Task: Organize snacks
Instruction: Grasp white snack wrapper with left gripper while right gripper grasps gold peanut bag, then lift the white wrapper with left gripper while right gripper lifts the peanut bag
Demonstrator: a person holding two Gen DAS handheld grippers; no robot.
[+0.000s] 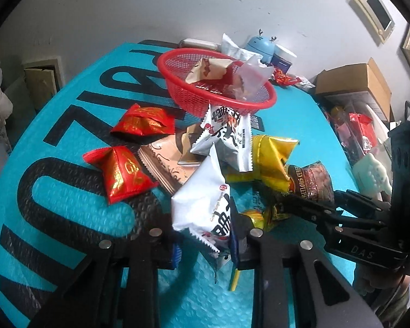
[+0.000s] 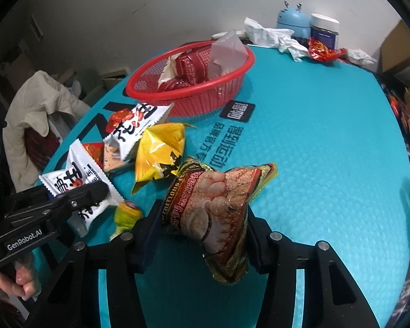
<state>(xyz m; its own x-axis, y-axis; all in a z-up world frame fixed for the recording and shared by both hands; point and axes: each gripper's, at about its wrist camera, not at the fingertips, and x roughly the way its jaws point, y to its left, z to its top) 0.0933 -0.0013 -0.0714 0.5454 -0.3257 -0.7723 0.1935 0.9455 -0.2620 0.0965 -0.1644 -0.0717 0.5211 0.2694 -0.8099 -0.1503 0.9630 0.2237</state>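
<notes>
A red mesh basket (image 1: 221,101) (image 2: 232,87) with several packets in it stands on the teal mat. In front of it lies a heap of snacks: two red packets (image 1: 123,175), a white packet (image 1: 227,134) (image 2: 134,125), a yellow packet (image 1: 270,158) (image 2: 158,153). My left gripper (image 1: 207,235) is shut on a white snack packet (image 1: 202,205) (image 2: 76,183). My right gripper (image 2: 202,235) is shut on a brown cereal packet (image 2: 216,205) (image 1: 311,183), held above the mat.
A blue round gadget (image 2: 292,22), a jar (image 2: 324,30) and crumpled white paper (image 2: 270,37) stand at the mat's far edge. Cardboard boxes (image 1: 352,82) and clutter lie to the right. A pale jacket (image 2: 38,104) hangs off the left side.
</notes>
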